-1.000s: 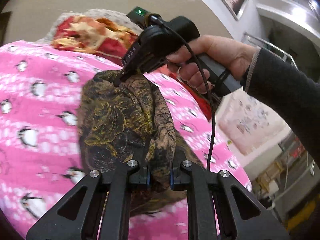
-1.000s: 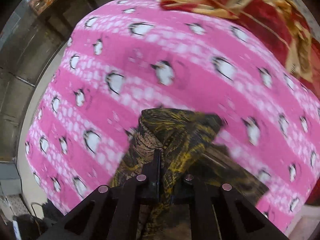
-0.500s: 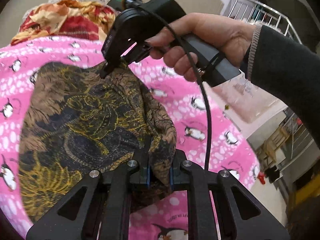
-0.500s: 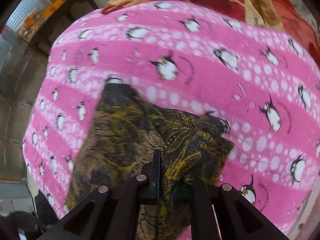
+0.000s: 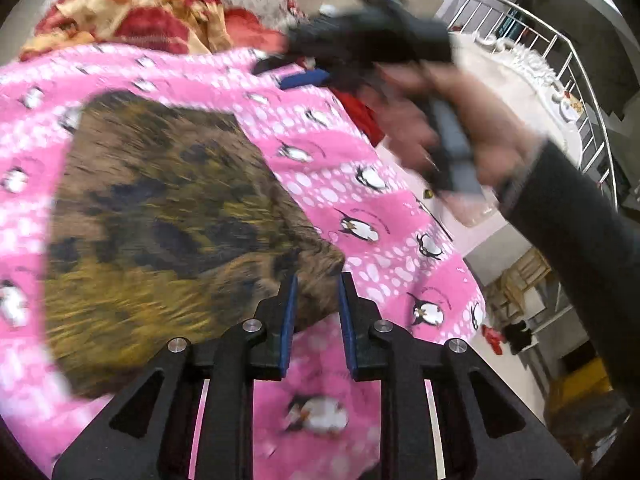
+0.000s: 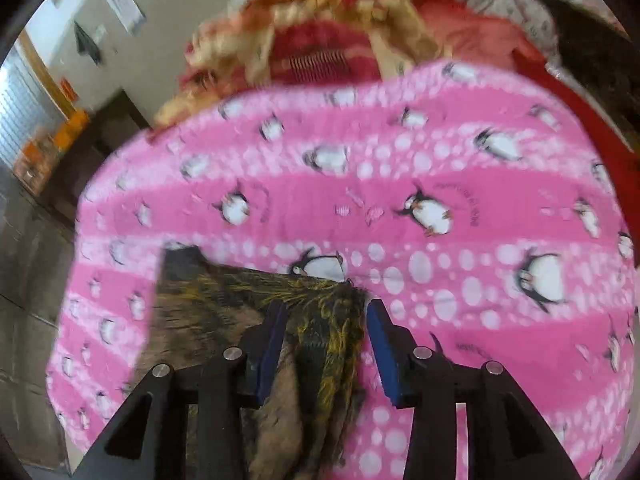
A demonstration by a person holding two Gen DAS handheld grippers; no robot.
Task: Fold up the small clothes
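A small brown, black and yellow patterned garment (image 5: 168, 216) lies spread on a pink penguin-print blanket (image 5: 360, 160). My left gripper (image 5: 316, 284) is open, its jaws apart around the garment's near corner. My right gripper (image 6: 326, 312) is open too, with a bunched edge of the garment (image 6: 320, 340) lying between its blue pads. In the left wrist view the right gripper (image 5: 304, 68) is blurred, held in a hand above the blanket beyond the garment's far edge.
A red and gold quilt (image 5: 140, 20) is heaped at the far end of the blanket; it also shows in the right wrist view (image 6: 320, 52). The blanket's edge drops to a tiled floor (image 6: 28, 280) on the left. A metal railing (image 5: 560, 64) stands at the right.
Both grippers held the garment's corners and laid it down flat on the blanket. Now both have opened and let go, and the right gripper has lifted away from the cloth.
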